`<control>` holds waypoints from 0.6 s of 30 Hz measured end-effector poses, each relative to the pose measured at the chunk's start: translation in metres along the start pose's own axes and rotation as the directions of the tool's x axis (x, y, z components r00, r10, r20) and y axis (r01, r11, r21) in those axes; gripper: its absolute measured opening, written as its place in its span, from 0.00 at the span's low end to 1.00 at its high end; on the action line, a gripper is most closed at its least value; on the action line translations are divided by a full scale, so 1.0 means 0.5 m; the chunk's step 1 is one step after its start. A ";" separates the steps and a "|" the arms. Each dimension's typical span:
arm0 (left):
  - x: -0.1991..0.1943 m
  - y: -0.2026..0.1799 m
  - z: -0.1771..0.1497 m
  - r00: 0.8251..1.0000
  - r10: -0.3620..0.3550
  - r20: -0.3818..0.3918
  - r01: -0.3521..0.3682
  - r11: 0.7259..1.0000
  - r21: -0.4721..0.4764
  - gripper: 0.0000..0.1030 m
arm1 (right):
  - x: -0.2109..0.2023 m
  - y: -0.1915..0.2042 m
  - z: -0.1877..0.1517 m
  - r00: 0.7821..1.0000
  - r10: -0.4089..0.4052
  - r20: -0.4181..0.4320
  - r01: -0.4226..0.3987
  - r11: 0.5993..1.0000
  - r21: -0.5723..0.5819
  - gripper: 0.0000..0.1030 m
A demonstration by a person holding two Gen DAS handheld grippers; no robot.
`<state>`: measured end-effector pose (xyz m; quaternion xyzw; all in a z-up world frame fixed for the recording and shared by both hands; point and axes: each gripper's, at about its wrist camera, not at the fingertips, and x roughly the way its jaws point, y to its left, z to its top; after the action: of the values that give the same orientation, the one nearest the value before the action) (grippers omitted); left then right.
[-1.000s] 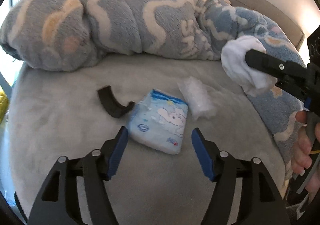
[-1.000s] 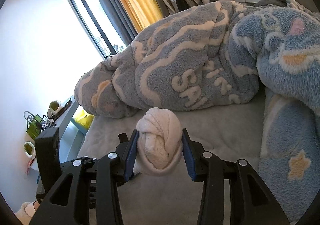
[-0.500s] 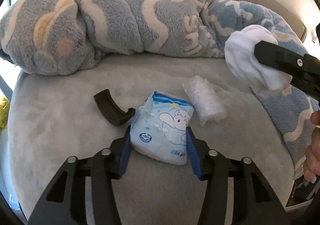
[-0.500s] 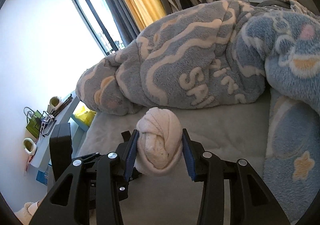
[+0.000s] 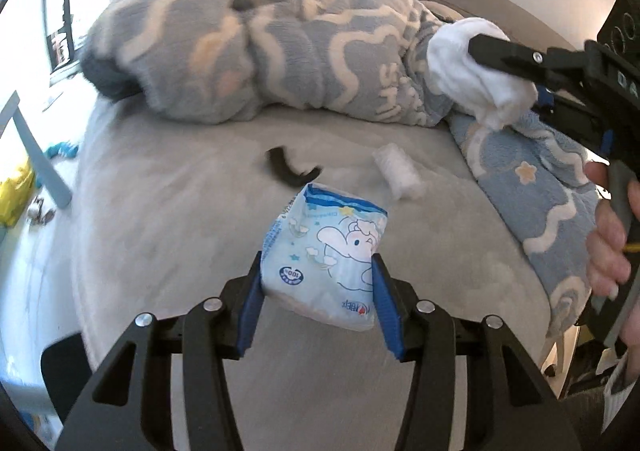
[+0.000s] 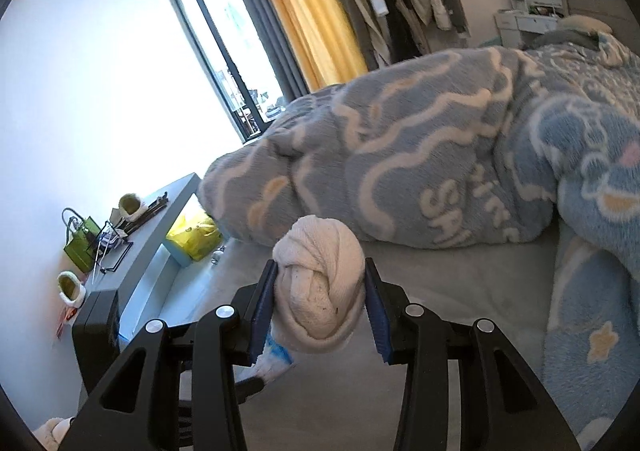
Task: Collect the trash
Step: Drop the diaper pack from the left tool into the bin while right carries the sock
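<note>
A light-blue tissue packet (image 5: 324,263) is clamped between the pads of the left gripper (image 5: 318,303), raised clear of the grey bed (image 5: 168,219), its long axis running away from the camera, striped end farthest. A knotted white cloth ball (image 6: 320,283) is clamped in the right gripper (image 6: 320,311), also above the bed.

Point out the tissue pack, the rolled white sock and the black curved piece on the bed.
tissue pack (image 5: 326,251): left wrist view, on its printed front.
rolled white sock (image 6: 320,287): right wrist view, on the knotted middle.
black curved piece (image 5: 280,171): left wrist view, on its bend.
</note>
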<state>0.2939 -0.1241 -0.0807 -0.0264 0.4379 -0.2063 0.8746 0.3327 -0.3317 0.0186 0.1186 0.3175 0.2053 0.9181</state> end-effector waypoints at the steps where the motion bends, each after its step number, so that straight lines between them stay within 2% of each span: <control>1: -0.009 0.006 -0.007 1.000 0.006 0.005 -0.006 1.000 -0.010 0.51 | 0.000 0.012 0.001 1.000 0.002 -0.002 -0.002 1.000 -0.009 0.42; 11: -0.134 0.115 -0.073 0.993 0.085 0.080 -0.076 0.990 -0.118 0.51 | 0.050 0.126 -0.010 0.998 0.021 -0.062 -0.026 0.996 -0.089 0.42; 18: -0.161 0.206 -0.101 0.986 0.151 0.075 -0.133 0.970 -0.201 0.51 | 0.095 0.205 -0.021 0.993 0.047 -0.111 -0.063 0.988 -0.140 0.42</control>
<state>0.2466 0.0076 -0.0744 -0.0898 0.4172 -0.0976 0.8991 0.3290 -0.2182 0.0208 0.0502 0.3474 0.2589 0.8999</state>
